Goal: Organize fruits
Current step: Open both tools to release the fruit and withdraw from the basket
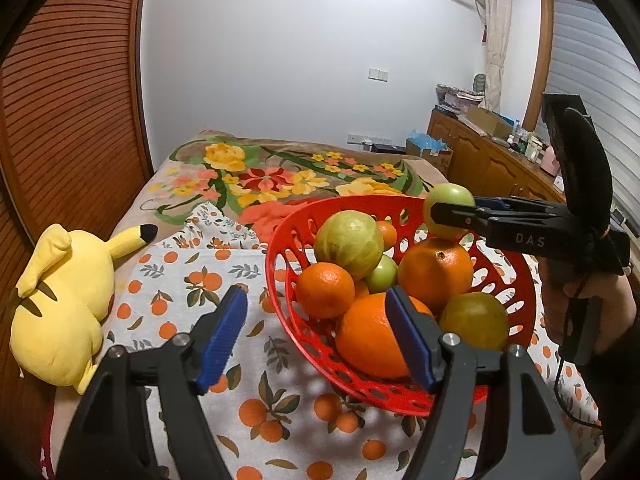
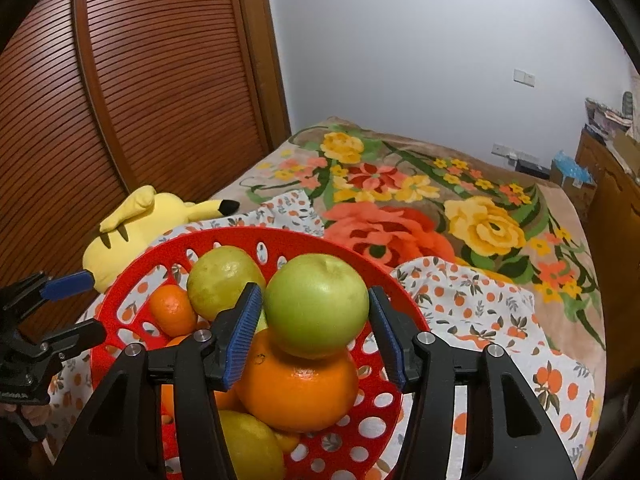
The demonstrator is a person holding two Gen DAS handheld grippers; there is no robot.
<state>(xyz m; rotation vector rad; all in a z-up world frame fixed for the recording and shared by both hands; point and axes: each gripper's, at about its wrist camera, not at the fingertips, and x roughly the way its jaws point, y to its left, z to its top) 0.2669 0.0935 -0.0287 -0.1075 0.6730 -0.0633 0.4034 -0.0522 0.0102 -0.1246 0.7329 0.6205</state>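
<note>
Bedroom with a white wall and a brown slatted door; the bed carries a flowered blanket, and over it lies a white cloth with printed oranges, probably to give the fruits a clean place.

At 9 o'clock in the left wrist view a yellow plush toy lies on the bed, well apart from the work. At 6 o'clock the left tool stands wide with nothing between its blue pads; one finger is over the cloth, the other in front of a large orange at the near side of the red basket. I judge that it has finished its own part and waits.

The basket sits on the cloth and is heaped: a big yellow-green fruit, several oranges and smaller green fruits. It is perforated and shallow, so the pile is not very stable.

At 3 o'clock of that view the right tool reaches over the basket from the side. The green apple lies between its pads and rests on top of an orange. The left pad seems to touch the apple and the right pad stands just beside it, so whether the grip is firm I cannot tell. The apple seems just placed on the heap; it may roll off when it is free.
</note>
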